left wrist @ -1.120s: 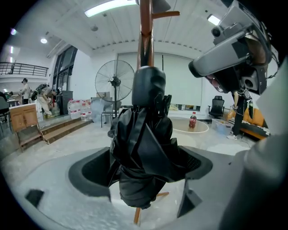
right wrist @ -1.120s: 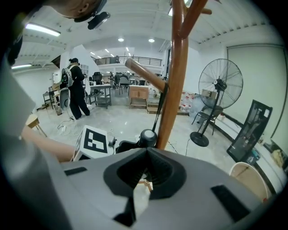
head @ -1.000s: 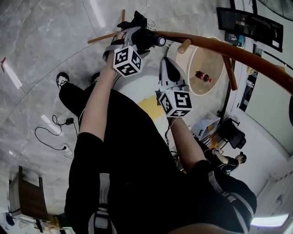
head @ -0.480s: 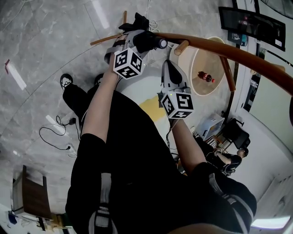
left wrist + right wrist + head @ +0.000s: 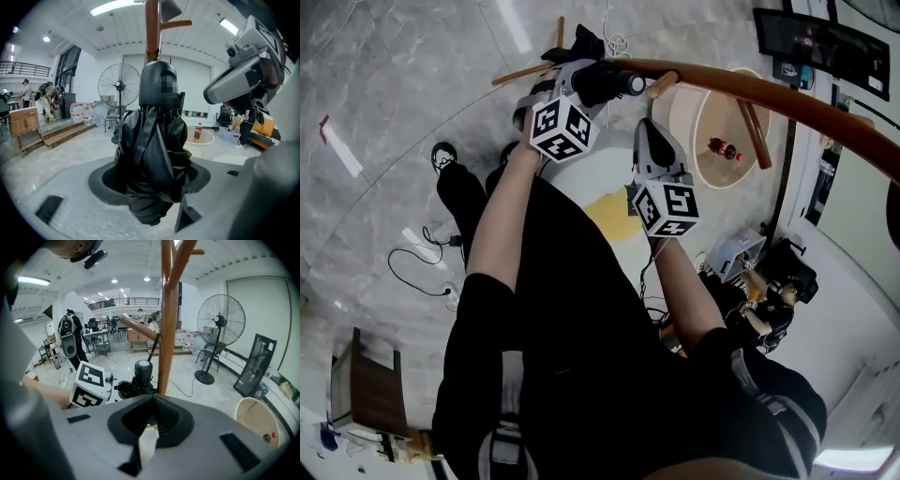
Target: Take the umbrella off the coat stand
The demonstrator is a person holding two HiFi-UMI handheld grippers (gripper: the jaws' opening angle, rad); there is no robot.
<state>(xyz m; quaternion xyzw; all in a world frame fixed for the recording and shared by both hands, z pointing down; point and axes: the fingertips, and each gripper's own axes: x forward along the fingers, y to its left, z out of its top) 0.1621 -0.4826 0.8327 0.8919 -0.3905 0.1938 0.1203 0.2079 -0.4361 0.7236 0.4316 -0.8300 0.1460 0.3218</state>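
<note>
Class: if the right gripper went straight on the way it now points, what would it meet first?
Most likely the coat stand's wooden pole, just ahead of the right gripper; depth is uncertain.

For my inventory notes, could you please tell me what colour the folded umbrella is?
Black. The umbrella shows best in the left gripper view.

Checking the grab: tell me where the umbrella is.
Left gripper view, centre: the umbrella sits in the left claw, whose jaws just closed on it, before the coat stand pole.
</note>
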